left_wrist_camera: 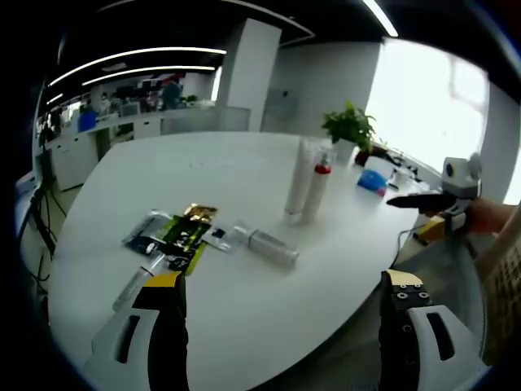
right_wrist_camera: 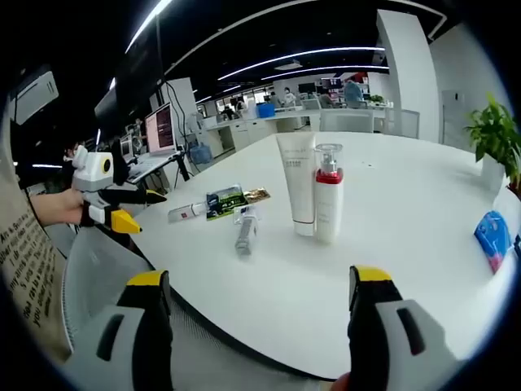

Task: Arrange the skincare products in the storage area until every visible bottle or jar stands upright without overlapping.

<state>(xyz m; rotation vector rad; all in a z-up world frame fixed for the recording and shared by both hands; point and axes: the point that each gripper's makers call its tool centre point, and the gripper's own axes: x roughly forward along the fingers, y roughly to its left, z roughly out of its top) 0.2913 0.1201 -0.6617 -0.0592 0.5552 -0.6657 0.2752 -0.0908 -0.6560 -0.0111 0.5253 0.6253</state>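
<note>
Still short of the goal, judging by the white table (left_wrist_camera: 244, 326): two products upright, others flat. Stood touching near mid-table, a white tube (right_wrist_camera: 298, 183) and a red-collared pump bottle (right_wrist_camera: 329, 195). Lay on its side just beside them, a grey bottle (left_wrist_camera: 273, 246), then flat sachets (left_wrist_camera: 181, 232) and a small tube (right_wrist_camera: 189, 212). Hung empty and spread wide at the near edge, left gripper (left_wrist_camera: 281, 297) and right gripper (right_wrist_camera: 260, 285), well apart from everything. Called for next, probably: reaching in, closing on the grey bottle, tipping it upright.

Tube (right_wrist_camera: 298, 181) touching pump bottle (right_wrist_camera: 328, 194); sachets (right_wrist_camera: 232, 201) apart.
</note>
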